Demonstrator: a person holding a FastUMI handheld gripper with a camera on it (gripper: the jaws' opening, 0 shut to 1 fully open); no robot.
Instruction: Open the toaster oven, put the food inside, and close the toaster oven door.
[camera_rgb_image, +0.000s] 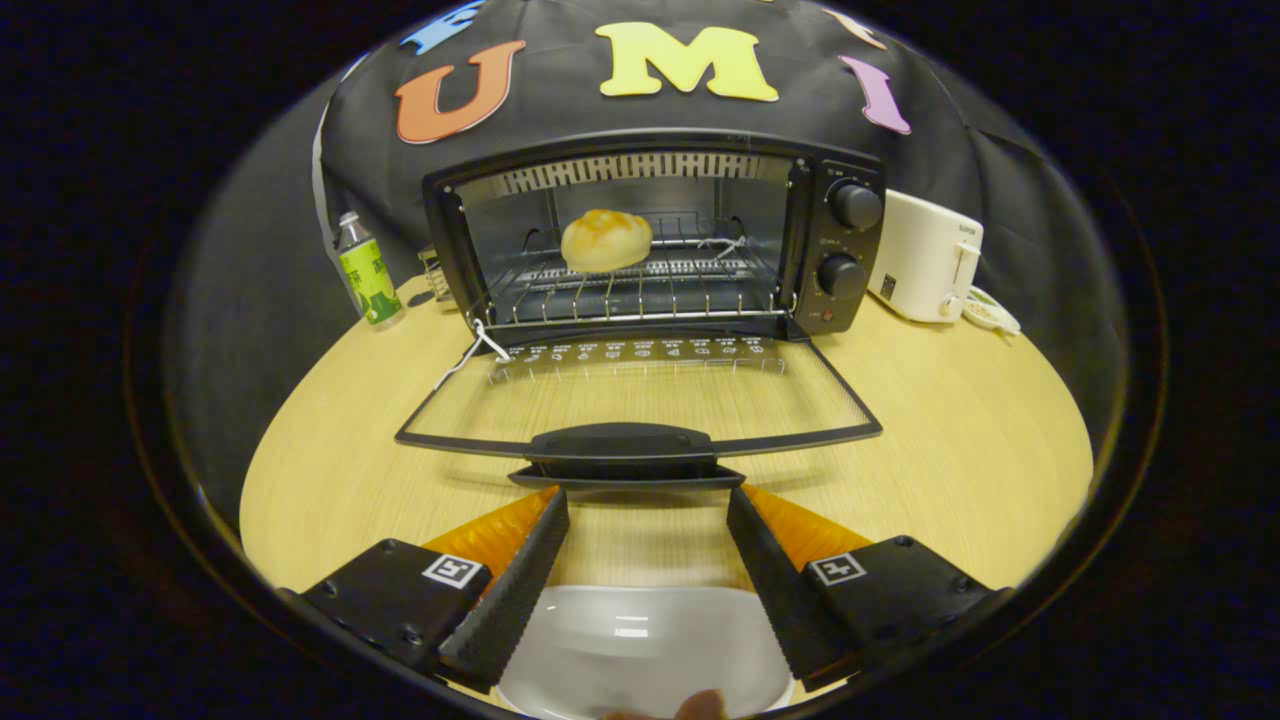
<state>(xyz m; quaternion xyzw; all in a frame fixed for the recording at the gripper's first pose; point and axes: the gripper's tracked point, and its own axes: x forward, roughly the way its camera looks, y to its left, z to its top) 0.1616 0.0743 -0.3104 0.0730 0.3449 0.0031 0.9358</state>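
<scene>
Our gripper (648, 545) stands wide open with nothing between its fingers, hovering just short of the toaster oven's (655, 235) lowered door (640, 395). Its two ribbed fingertips flank the door handle (622, 442), which lies just ahead of them. A white plate (640, 640) sits on the table (960, 440) under the fingers, bare as far as we can see.

Inside the oven, the bun (606, 240) rests on the wire rack (640, 285), left of middle, so we judge the food already placed and only the closing left to do.

That door is a glass pane in a thin black frame, lying flat and hinged at the oven's mouth. We expect it to be stiff and fairly light, but the glass is fragile and should not be slammed. The handle is the place to take hold: a smooth, rounded bar, probably slippery, so we would grip it at its middle or lift from beneath, then swing upward.

Beside the oven stand a green-labelled bottle (366, 270) and a white toaster (925, 255), both well clear of the door's arc.
</scene>
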